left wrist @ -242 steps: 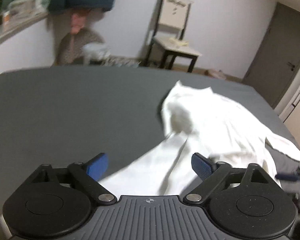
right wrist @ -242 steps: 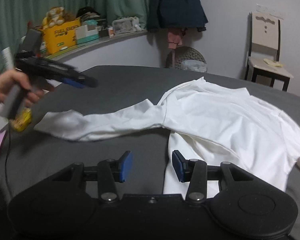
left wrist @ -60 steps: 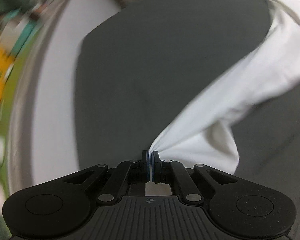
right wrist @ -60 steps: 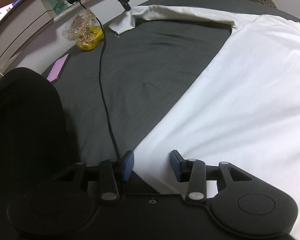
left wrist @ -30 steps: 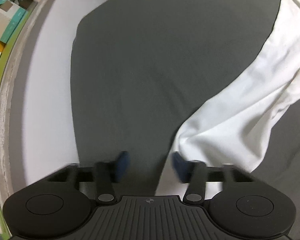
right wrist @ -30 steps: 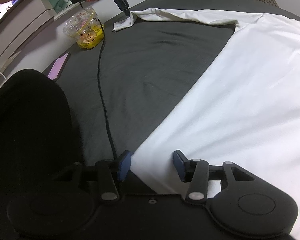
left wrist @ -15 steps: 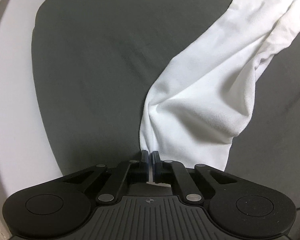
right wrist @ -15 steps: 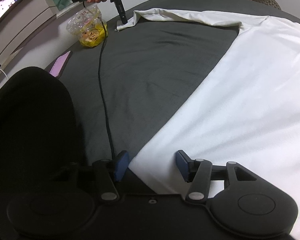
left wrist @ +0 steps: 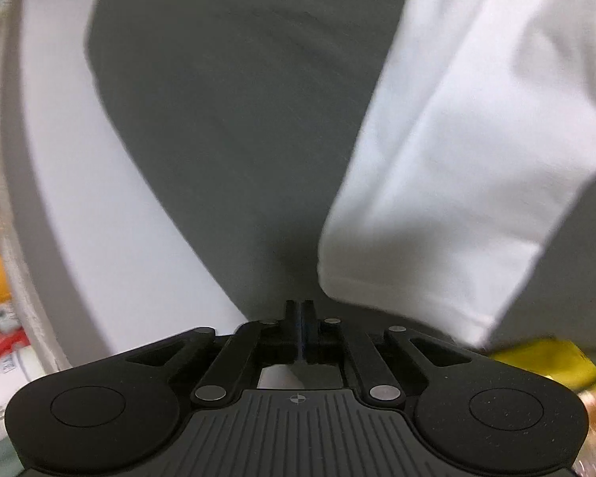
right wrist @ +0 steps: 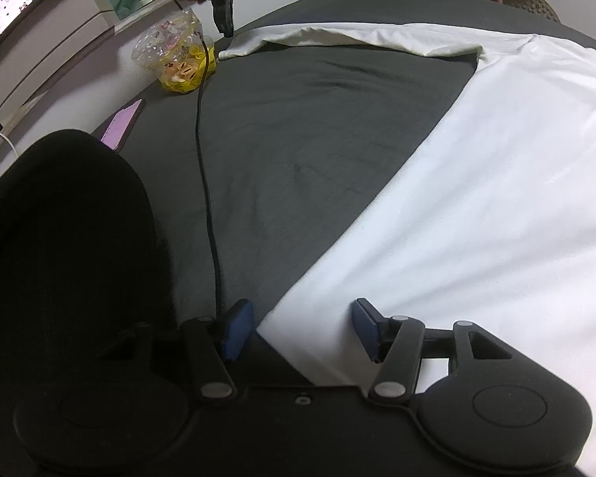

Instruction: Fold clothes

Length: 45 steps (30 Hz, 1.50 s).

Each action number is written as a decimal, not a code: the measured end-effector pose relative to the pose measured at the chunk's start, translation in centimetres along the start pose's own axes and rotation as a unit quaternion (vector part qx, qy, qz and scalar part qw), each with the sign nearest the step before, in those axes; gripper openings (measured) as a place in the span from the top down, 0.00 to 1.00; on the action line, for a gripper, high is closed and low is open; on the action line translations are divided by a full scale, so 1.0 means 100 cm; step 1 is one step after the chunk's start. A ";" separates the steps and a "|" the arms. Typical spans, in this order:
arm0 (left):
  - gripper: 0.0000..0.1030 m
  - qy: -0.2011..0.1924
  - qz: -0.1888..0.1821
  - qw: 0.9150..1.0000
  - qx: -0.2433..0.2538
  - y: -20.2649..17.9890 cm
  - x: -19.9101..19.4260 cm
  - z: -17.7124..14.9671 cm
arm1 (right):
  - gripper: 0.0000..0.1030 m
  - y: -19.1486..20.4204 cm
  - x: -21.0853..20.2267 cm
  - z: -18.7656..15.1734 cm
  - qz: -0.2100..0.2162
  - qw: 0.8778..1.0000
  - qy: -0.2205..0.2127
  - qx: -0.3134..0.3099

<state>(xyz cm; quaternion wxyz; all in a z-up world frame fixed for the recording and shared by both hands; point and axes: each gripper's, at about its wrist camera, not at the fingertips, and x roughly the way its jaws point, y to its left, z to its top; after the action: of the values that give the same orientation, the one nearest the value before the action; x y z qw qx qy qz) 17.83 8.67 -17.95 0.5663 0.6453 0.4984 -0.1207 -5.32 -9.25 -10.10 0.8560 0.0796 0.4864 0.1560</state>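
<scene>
On the dark bed (right wrist: 318,127), the white shirt (right wrist: 496,198) lies hem-corner between the spread right hand-held gripper (right wrist: 298,328); its sleeve (left wrist: 457,159) runs toward upper right, beside the closed, apparently empty left hand-held gripper (left wrist: 300,332).

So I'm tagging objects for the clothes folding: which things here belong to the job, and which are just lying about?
Part of the job:
white shirt, its sleeve stretched out
left gripper, shut, empty
right gripper, open over the hem
grey bed sheet

Lying about:
clear bag of yellow items
pink phone
black cable
</scene>
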 end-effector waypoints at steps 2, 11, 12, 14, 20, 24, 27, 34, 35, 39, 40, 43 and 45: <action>0.98 -0.012 0.031 0.999 -0.032 0.001 0.000 -0.002 | 0.46 0.000 -0.001 0.000 0.001 1.000 0.000 0.005; 0.79 -0.287 -0.054 0.957 -0.002 0.006 -0.147 -0.031 | 0.46 0.003 -0.006 -0.002 0.001 1.000 -0.007 0.002; 0.39 -0.307 -0.058 0.950 0.022 -0.012 -0.168 -0.023 | 0.46 0.002 -0.007 -0.002 0.001 1.000 -0.008 0.002; 0.00 -0.341 -0.039 0.937 0.066 -0.049 -0.190 -0.018 | 0.46 0.002 -0.007 -0.002 0.000 1.000 -0.009 0.002; 0.54 -0.330 0.003 0.942 0.059 -0.067 -0.166 -0.011 | 0.46 0.003 -0.009 -0.004 -0.003 1.000 -0.012 0.000; 0.70 -0.313 0.001 0.950 0.022 -0.043 -0.134 0.012 | 0.46 0.004 -0.010 -0.005 -0.004 1.000 -0.013 -0.001; 0.96 -0.305 -0.006 0.952 0.017 -0.046 -0.123 0.025 | 0.46 0.003 -0.010 -0.004 -0.006 1.000 -0.014 -0.001; 0.99 -0.285 -0.067 0.954 0.067 -0.067 -0.102 0.027 | 0.46 0.002 -0.015 -0.003 -0.005 1.000 -0.021 0.002; 0.99 -0.281 -0.072 0.954 0.069 -0.066 -0.105 0.029 | 0.46 0.002 -0.016 -0.003 -0.004 1.000 -0.021 0.001; 0.96 -0.239 -0.033 0.968 0.073 -0.073 -0.110 0.043 | 0.45 0.001 -0.024 -0.003 0.005 1.000 -0.029 0.010; 0.96 -0.236 -0.023 0.969 0.070 -0.075 -0.115 0.039 | 0.45 -0.002 -0.030 -0.003 0.008 0.999 -0.034 0.017; 0.96 -0.247 -0.006 0.968 0.036 -0.074 -0.132 0.034 | 0.39 -0.025 -0.064 -0.003 0.011 0.996 -0.069 0.057; 0.96 -0.290 -0.037 0.956 -0.027 -0.064 -0.166 0.019 | 0.37 -0.062 -0.100 -0.009 -0.016 0.986 -0.117 0.117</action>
<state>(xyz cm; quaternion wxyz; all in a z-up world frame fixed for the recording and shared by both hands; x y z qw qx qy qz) 5.73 -2.27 -10.57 0.6991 0.5480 0.3388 -0.3101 -9.67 -18.49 -4.23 0.8943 0.1890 0.3989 0.0738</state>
